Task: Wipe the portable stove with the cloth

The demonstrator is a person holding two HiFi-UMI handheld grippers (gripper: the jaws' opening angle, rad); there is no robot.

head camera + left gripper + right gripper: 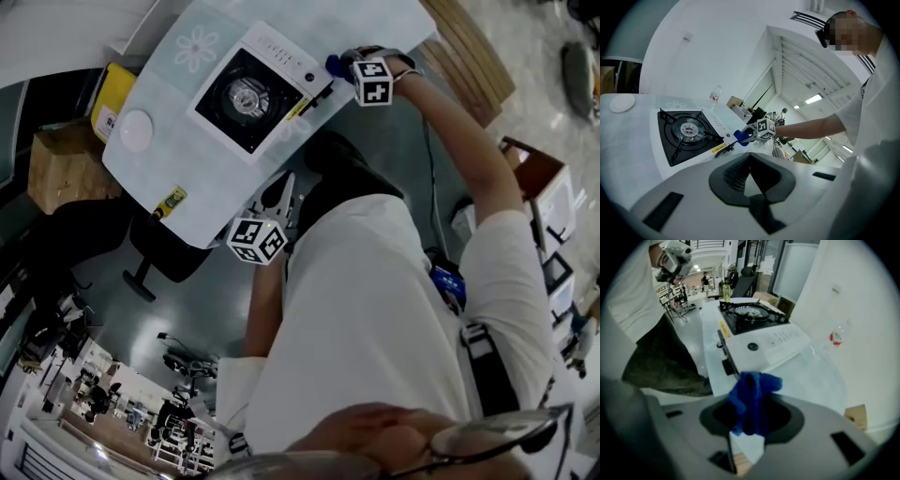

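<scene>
The portable stove [248, 98] sits on the pale tabletop [178, 173]. It has a white body and a black burner well, with its round knob [753, 347] on the control strip at the end nearer the person's right arm. The cloth [751, 392] is blue and bunched. It is clenched between the jaws of the right tool [339, 67], which holds it at the stove's knob-end corner, just beside the white casing and a yellow label on the front face. No view shows whether the cloth actually touches the stove. In the right gripper view the cloth hangs in front of the jaws and covers their tips. The person's right arm reaches out over the tabletop to that corner. The left tool [750, 157] is held back off the near edge of the tabletop, close to the person's body and well apart from the stove. Its jaws are brought together at the tips with nothing between them. A clear plastic bottle [836, 338] with a red label stands on the tabletop beyond the stove. A white round disc [136, 131] lies on the tabletop apart from the stove on the side away from the knob, and a small yellow-and-black item [170, 201] lies by the tabletop's edge. Off the tabletop, a brown cardboard box [61, 159] stands on the floor beside a yellow box [112, 103].
</scene>
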